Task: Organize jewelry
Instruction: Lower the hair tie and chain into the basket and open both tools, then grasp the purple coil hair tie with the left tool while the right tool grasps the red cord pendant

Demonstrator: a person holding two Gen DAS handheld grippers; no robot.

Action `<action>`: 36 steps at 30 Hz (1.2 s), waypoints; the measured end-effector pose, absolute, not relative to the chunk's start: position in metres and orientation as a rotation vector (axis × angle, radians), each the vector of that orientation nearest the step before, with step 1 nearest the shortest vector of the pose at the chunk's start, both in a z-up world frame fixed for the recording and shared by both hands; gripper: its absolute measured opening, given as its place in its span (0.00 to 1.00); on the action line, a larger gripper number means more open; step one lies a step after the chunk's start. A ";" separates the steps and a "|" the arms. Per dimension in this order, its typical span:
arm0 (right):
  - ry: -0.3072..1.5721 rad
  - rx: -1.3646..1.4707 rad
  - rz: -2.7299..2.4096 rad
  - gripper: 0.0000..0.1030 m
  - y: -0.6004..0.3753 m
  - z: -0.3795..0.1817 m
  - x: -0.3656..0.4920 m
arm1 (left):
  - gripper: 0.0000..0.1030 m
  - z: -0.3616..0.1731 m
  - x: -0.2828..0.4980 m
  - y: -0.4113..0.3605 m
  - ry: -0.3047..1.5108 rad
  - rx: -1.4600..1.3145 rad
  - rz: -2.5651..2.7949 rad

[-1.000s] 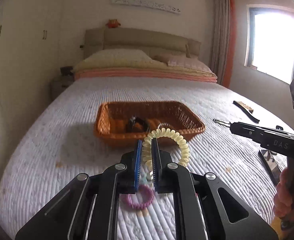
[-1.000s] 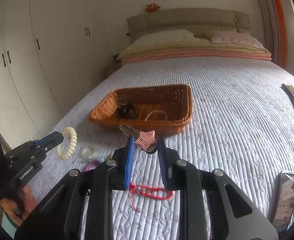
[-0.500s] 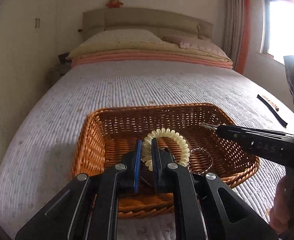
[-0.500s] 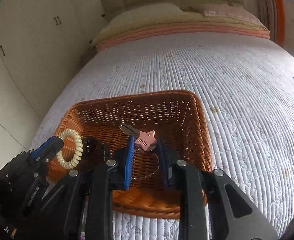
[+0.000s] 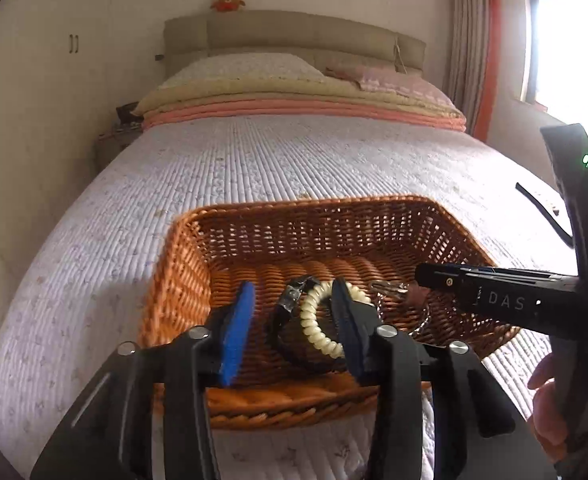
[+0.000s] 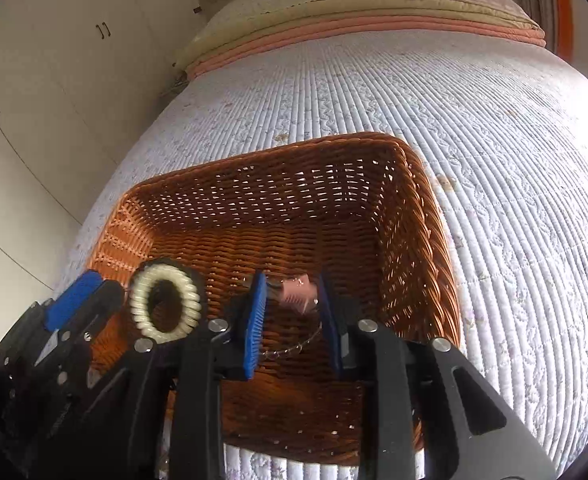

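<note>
both tools are over the wicker basket (image 5: 181,248) on the bed, and the step in hand looks like the drop. the left gripper (image 5: 291,312) has its jaws spread wide, the cream spiral hair tie (image 5: 318,320) loose between them above the basket floor, close to the right-hand pad (whether it touches is unclear). the right gripper (image 6: 291,312) also stands apart, the pink clip (image 6: 298,294) blurred between its pads, seemingly falling free. a thin chain (image 6: 294,346) and a dark band (image 5: 289,304) already lie inside the basket. next move: lift both tools clear of the basket rim, then look outside the basket for remaining pieces.
</note>
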State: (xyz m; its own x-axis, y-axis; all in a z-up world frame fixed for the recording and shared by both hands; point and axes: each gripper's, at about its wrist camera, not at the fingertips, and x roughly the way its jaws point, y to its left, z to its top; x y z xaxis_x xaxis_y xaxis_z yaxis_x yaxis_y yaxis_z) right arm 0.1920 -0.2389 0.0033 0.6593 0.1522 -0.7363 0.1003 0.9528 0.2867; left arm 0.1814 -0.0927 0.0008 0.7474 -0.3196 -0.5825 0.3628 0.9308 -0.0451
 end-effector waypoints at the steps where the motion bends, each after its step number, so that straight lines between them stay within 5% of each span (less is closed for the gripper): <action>1: 0.840 0.308 0.031 0.42 -0.239 0.008 0.187 | 0.39 0.004 0.177 -0.089 0.620 0.063 -0.380; 2: 0.825 0.299 0.033 0.52 -0.237 0.012 0.182 | 0.39 0.008 0.172 -0.083 0.616 0.050 -0.389; 19: 0.680 0.198 0.182 0.52 -0.199 0.073 0.052 | 0.40 0.064 0.047 0.023 0.523 -0.137 -0.435; 36: 0.785 0.069 0.180 0.52 -0.171 0.004 -0.012 | 0.31 -0.028 0.030 0.044 0.819 -0.129 -0.447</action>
State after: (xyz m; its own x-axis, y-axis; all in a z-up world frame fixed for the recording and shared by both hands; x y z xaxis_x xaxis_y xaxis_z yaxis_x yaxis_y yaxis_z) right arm -0.0122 -0.1708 0.0042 0.6929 0.1872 -0.6963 -0.1357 0.9823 0.1291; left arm 0.0297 0.0445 -0.0279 0.5960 -0.4328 -0.6764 0.3350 0.8995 -0.2804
